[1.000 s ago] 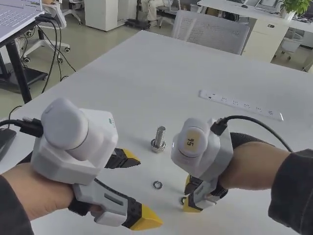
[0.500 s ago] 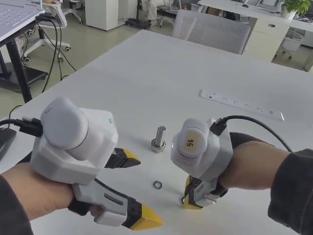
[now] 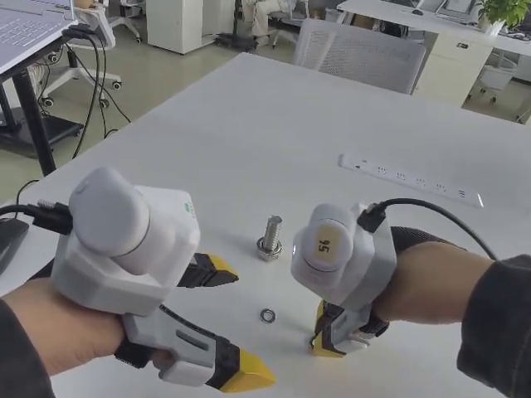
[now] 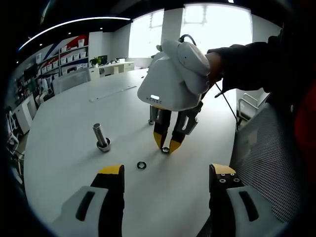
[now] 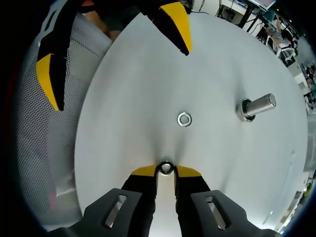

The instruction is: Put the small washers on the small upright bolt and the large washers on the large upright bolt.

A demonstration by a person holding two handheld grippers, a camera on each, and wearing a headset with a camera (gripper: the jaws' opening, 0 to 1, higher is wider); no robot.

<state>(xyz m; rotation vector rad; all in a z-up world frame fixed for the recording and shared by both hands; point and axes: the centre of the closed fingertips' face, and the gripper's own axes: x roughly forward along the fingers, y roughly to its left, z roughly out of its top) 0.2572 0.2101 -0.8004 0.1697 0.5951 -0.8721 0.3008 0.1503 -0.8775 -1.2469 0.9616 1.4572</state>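
An upright threaded bolt [image 3: 270, 235] stands mid-table with a metal ring round its base. A small loose washer [image 3: 267, 315] lies in front of it. My right gripper [image 3: 320, 343] points down at the table to the right of that washer. In the right gripper view, the right gripper [image 5: 166, 171] is shut on another small washer [image 5: 166, 168] that rests on the table. My left gripper [image 3: 235, 320] hovers open on the left, with nothing between its yellow fingertips [image 4: 111, 170]. The bolt [image 4: 101, 138], the loose washer [image 4: 141, 165] and the right gripper [image 4: 165, 147] lie ahead of it.
A white power strip [image 3: 408, 177] lies on the white table [image 3: 249, 124] beyond the bolt. A mesh chair [image 3: 357, 51] stands at the far edge. A cable [image 3: 431, 211] trails from the right gripper. At the far left, a desk carries a laptop [image 3: 25, 25].
The washer that showed beside the right gripper's tips a second ago is now hidden under them in the head view. The left gripper has barely moved.
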